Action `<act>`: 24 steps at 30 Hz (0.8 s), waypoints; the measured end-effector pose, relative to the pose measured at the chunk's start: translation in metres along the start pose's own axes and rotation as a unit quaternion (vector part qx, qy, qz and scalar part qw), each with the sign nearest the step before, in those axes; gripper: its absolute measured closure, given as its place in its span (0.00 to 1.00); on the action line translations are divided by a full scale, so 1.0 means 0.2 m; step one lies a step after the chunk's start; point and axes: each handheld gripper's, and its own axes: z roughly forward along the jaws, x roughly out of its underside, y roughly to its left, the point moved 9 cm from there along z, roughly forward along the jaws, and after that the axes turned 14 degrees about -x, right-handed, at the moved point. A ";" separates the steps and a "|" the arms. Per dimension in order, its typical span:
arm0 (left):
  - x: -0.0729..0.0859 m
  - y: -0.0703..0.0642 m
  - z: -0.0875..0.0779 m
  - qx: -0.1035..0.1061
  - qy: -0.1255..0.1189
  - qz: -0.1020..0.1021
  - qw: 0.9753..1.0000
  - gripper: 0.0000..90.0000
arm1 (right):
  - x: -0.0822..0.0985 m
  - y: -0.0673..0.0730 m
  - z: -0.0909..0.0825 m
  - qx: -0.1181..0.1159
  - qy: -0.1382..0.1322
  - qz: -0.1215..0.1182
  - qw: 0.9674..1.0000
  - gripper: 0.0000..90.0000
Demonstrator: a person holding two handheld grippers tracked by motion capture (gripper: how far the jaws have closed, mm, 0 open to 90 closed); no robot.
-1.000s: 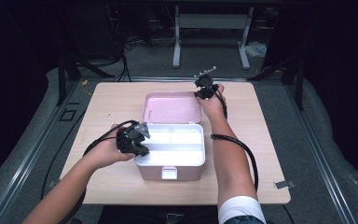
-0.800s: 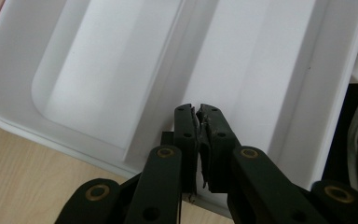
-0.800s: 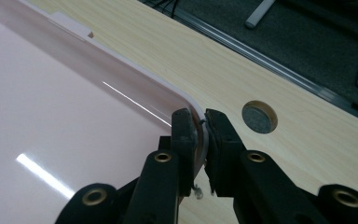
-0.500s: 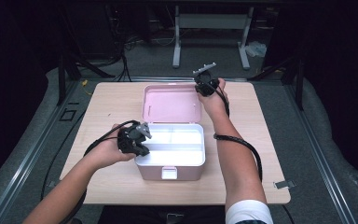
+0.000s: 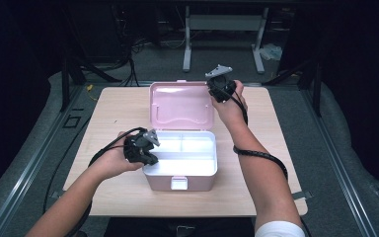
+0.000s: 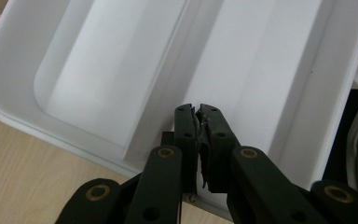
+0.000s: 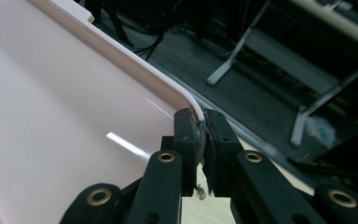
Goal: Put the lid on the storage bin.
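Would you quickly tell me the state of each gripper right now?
Left gripper: shut on the white tray rim.
Right gripper: shut on the pink lid corner.

The left claw [image 6: 199,109] rises from the bottom edge with its two black jaws pressed together, nothing visible between them, its tip over the white tray [image 6: 112,70]. The tray's raised divider [image 6: 168,84] runs diagonally up from just left of the claw, a shallow compartment on either side. Beyond the tray's rounded near corner lies the light wooden counter [image 6: 23,172].
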 end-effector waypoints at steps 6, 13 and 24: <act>0.00 0.00 0.00 0.000 -0.001 -0.004 1.000 0.95 | -0.03 0.05 -0.11 0.032 -0.030 -0.039 0.998 0.94; 0.01 0.00 0.00 -0.002 -0.019 -0.019 1.000 0.96 | -0.05 0.17 -0.33 0.057 -0.093 -0.088 0.990 0.95; 0.01 -0.03 -0.01 -0.049 -0.018 -0.009 0.999 0.99 | 0.04 0.42 -0.60 0.119 -0.143 -0.179 0.966 0.96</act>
